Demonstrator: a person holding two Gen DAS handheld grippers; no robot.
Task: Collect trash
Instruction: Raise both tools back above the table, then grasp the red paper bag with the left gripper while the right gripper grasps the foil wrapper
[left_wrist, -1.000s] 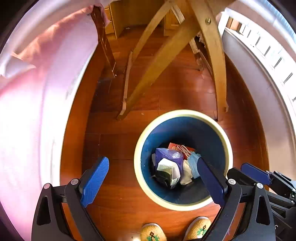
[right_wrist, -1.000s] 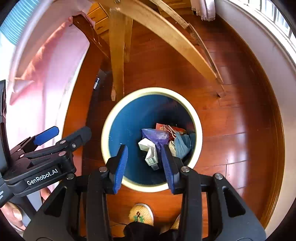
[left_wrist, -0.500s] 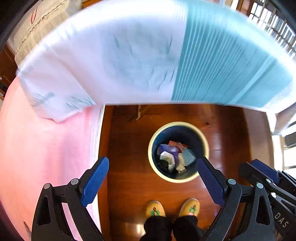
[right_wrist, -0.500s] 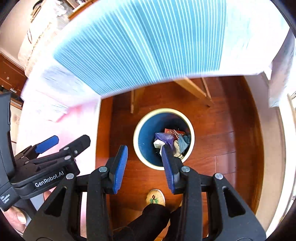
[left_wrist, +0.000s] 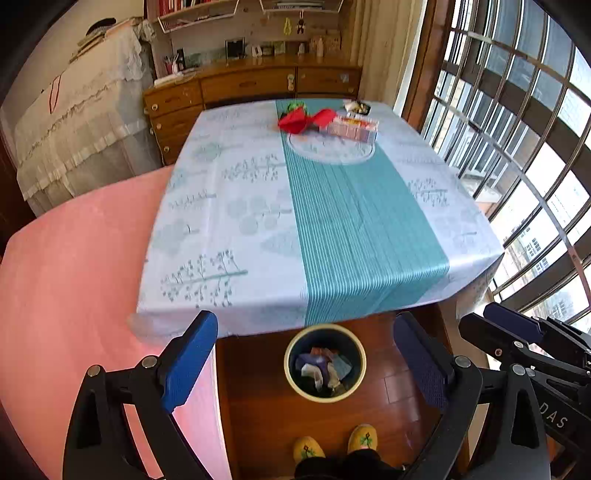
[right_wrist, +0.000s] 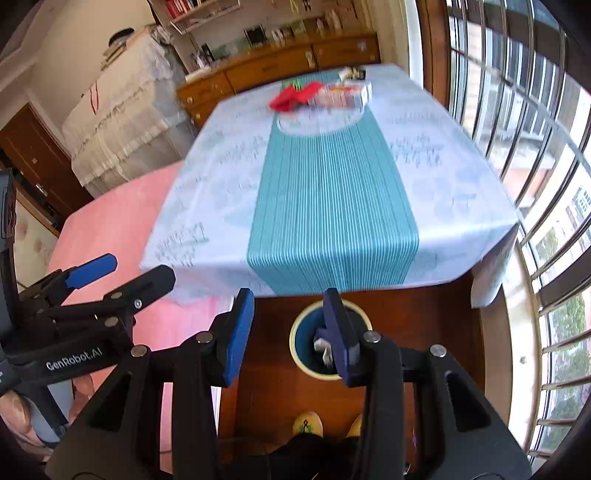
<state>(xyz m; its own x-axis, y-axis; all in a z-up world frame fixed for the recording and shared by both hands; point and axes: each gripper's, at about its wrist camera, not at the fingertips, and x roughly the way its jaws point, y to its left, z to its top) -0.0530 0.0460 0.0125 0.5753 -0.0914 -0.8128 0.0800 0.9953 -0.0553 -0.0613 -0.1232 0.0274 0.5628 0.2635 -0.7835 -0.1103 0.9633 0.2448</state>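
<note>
Left wrist view: left gripper (left_wrist: 306, 360) spread wide, nothing btwn its blue pads (left_wrist: 190, 360). Below it on wood floor (left_wrist: 258, 413), a bin (left_wrist: 295, 376) w/ cream rim and blue inside, holding crumpled trash (left_wrist: 323, 367): purple, white, pale blue bits. Just beyond bin, table (left_wrist: 258, 206) under white-and-teal cloth. At table's far end, well apart from bin: red wrapper (left_wrist: 304, 120), a clear box (left_wrist: 352, 127) just right of it, small dark-and-white packet (left_wrist: 356, 106) behind box. Yellow slippers (left_wrist: 334, 445) near side of bin. Pink sheet (left_wrist: 74, 266) left of table.

Right wrist view: right gripper (right_wrist: 288, 328) partly apart, gripping nothing, right pad overlapping bin (right_wrist: 299, 350). Table (right_wrist: 332, 192) beyond bin; red wrapper (right_wrist: 293, 96) and clear box (right_wrist: 341, 94) at its far end, blurred. Left gripper (right_wrist: 125, 269) seen left of bin, over pink sheet (right_wrist: 110, 229).
</note>
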